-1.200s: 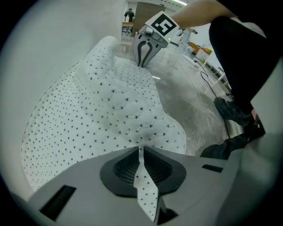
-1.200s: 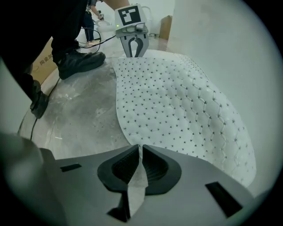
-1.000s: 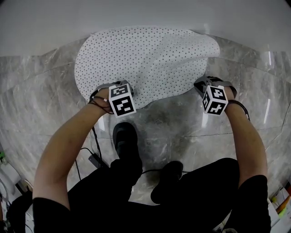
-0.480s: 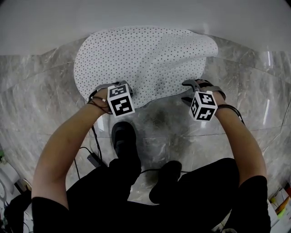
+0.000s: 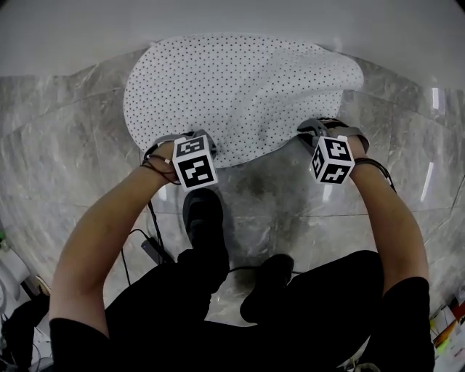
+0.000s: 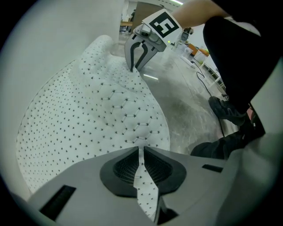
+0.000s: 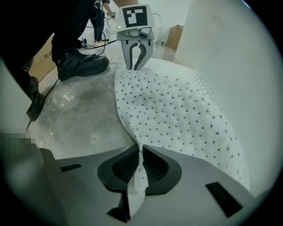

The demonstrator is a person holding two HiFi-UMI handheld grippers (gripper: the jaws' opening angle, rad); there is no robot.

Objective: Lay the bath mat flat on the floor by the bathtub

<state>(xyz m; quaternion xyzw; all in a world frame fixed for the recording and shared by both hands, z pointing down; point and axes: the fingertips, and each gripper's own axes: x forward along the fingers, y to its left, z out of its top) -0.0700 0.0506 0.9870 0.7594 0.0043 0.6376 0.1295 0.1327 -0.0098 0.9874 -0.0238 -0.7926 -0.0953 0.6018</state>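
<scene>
The white bath mat (image 5: 240, 87) with small black dots lies mostly spread on the marble floor against the white tub wall (image 5: 232, 18), with a bulge across its middle. My left gripper (image 5: 176, 139) is shut on the mat's near left edge; in the left gripper view the mat's edge (image 6: 142, 176) is pinched between the jaws. My right gripper (image 5: 314, 131) has just been closing and is shut on the near right edge, with the mat's fabric (image 7: 138, 181) between the jaws. Each gripper shows in the other's view: the right gripper (image 6: 135, 66) and the left gripper (image 7: 135, 64).
The person's black shoes (image 5: 203, 218) (image 5: 265, 287) stand on the grey marble floor (image 5: 73, 145) just behind the mat. A black cable (image 5: 152, 247) runs by the left shoe. A cardboard box (image 7: 177, 35) stands further back beside the tub.
The right gripper left the mat's edge, shifted left with open jaws, then came back and closed on the near right edge. The mat's right side now reaches further right. The left gripper kept still.
</scene>
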